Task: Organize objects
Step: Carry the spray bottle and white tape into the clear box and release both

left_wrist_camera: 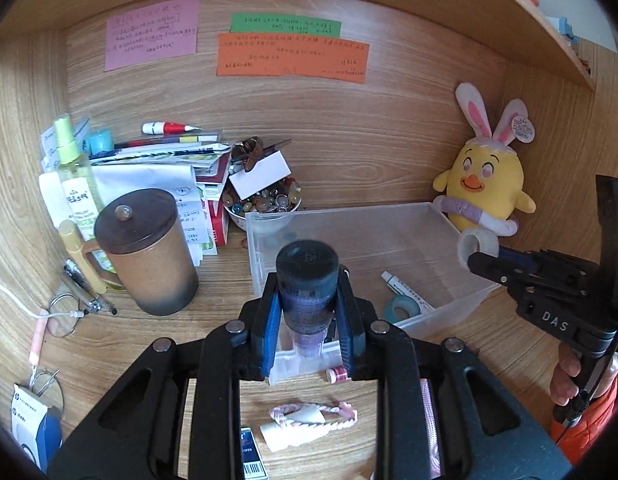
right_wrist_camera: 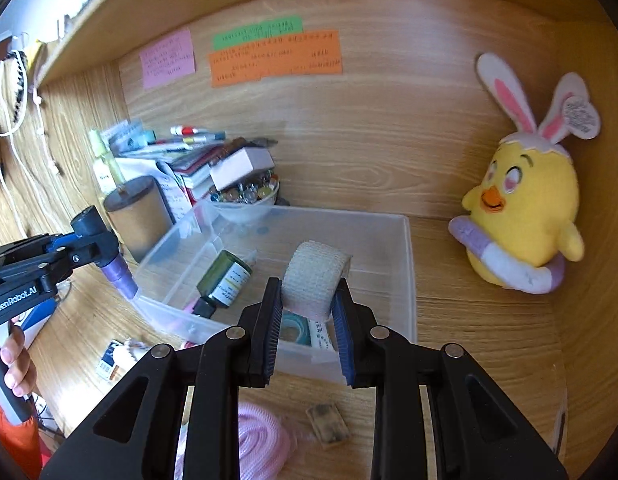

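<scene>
**Both grippers loaded over the clear bin**

Your left gripper point(left_wrist_camera: 309, 300) has its blue-padded fingers point(left_wrist_camera: 270, 328) closed on a purple cylindrical bottle with a dark round cap point(left_wrist_camera: 307, 280), held cap-forward above the near left corner of the clear plastic storage bin point(left_wrist_camera: 449, 224) on the wooden table point(left_wrist_camera: 489, 344). Your right gripper point(right_wrist_camera: 309, 312) has its fingers point(right_wrist_camera: 343, 332) pressed against both flat ends of a cream-white roll of elastic bandage point(right_wrist_camera: 315, 280), held above the bin's near wall.

Inside the bin lie a dark green dropper bottle with a white label point(right_wrist_camera: 225, 280), a teal roll of tape point(left_wrist_camera: 401, 308) and a white tube with printed text point(left_wrist_camera: 405, 290). A yellow plush chick with bunny ears point(right_wrist_camera: 525, 216) sits by the bin's right side. A brown lidded ceramic mug point(left_wrist_camera: 147, 248) stands left of the bin, and a bowl of coloured glass beads point(left_wrist_camera: 265, 200) sits just behind its far left corner. A pink coiled cord point(right_wrist_camera: 261, 440) lies on the table below your right gripper.
</scene>
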{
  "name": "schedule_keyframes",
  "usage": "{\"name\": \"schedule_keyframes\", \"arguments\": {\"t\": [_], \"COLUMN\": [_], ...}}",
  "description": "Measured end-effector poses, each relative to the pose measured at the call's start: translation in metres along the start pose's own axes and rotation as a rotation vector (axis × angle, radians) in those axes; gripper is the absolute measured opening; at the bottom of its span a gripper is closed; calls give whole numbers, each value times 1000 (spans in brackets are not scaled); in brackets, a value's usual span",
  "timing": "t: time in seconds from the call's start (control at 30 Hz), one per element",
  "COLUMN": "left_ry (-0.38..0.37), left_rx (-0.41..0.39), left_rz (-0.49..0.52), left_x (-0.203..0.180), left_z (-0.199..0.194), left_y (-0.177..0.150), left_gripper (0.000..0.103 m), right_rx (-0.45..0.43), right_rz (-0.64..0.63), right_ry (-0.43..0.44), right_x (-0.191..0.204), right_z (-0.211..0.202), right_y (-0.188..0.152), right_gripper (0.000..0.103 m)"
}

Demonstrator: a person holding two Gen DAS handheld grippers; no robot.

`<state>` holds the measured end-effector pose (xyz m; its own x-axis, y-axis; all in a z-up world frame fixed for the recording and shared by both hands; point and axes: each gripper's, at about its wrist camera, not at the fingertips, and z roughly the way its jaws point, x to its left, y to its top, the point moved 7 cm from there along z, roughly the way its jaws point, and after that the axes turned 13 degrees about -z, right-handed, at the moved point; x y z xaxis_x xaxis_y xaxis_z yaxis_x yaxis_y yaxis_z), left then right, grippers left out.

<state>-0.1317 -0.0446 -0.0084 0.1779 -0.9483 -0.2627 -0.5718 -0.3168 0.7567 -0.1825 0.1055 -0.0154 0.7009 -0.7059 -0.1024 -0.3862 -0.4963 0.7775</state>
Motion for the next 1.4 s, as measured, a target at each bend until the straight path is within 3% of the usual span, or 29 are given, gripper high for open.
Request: {"name": "schedule_keyframes", "arguments": {"t": [0.3,0.5,0.6,0.67,0.93,1.03,1.1,1.4], "left_ry": [27,13,7,-1,-8,-8,5,51], "left_rx": [5,63,110,134,119,102,89,84], "left_rz": [34,28,21,15,17,15,16,-14], "left_x": [-3,-2,0,1,3,7,11,42], "left_z": [24,44,55,61,48,37,29,-1], "left_y": [7,5,0,-5,-11,-11,-13,-35], "left_gripper": [25,25,25,25,25,34,49,87], "right_rx": [125,157,159,152,105,77,63,58], "right_rz": [4,-21,-28,-28,-36,-37,-40,-22], "right_ry": [-1,2,-4,-5,-1,-5,-15,-15], "right_x": [-7,-4,-4,-5,-1,1,2,1], "right_z": [46,52,50,46,21,8,1,-21], "right_y": [-17,-20,-18,-18,-14,-13,-13,-33], "right_gripper": [23,23,31,43,50,55,58,60]}}
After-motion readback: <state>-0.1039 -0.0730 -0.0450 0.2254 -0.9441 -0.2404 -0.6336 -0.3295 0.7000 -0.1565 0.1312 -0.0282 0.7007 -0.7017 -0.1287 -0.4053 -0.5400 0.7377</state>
